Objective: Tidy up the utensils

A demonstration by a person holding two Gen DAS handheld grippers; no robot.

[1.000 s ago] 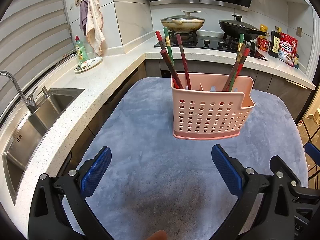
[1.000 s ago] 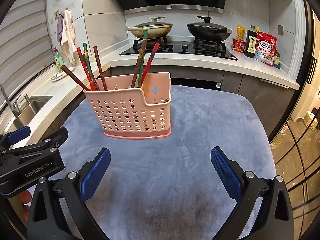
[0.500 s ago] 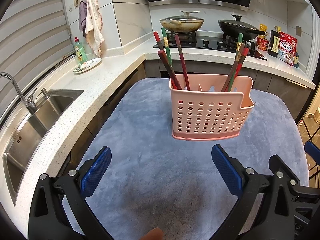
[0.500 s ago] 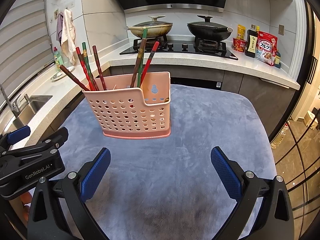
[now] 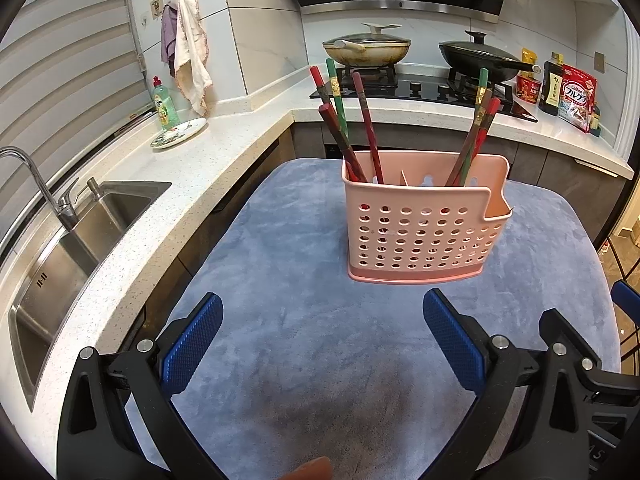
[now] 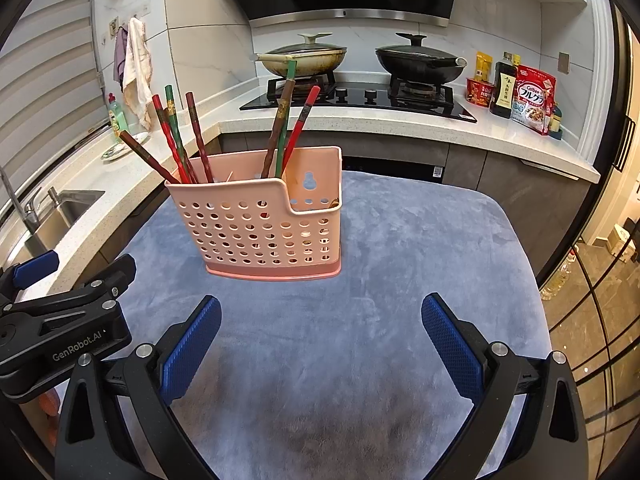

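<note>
The pink caddy (image 5: 426,224) stands upright on the blue-grey mat (image 5: 288,280), and I take it as my landmark. Nothing lies between it and either of my claws. My left claw (image 5: 322,344) hangs in front of it with fingers spread wide and nothing between them; my right claw (image 6: 321,346) does the same beside it. In the caddy's left compartment I count four chopsticks (image 5: 362,120) leaning left; in the next compartment, three chopsticks (image 6: 286,120) leaning right. The lower end section at its right looks nearly empty, though something small and dark sits there that I cannot make out. Left of the caddy the mat ends at the countertop (image 5: 192,172) and sink (image 5: 80,236); behind it stand two pans (image 6: 360,58) on the stove (image 6: 360,98).
</note>
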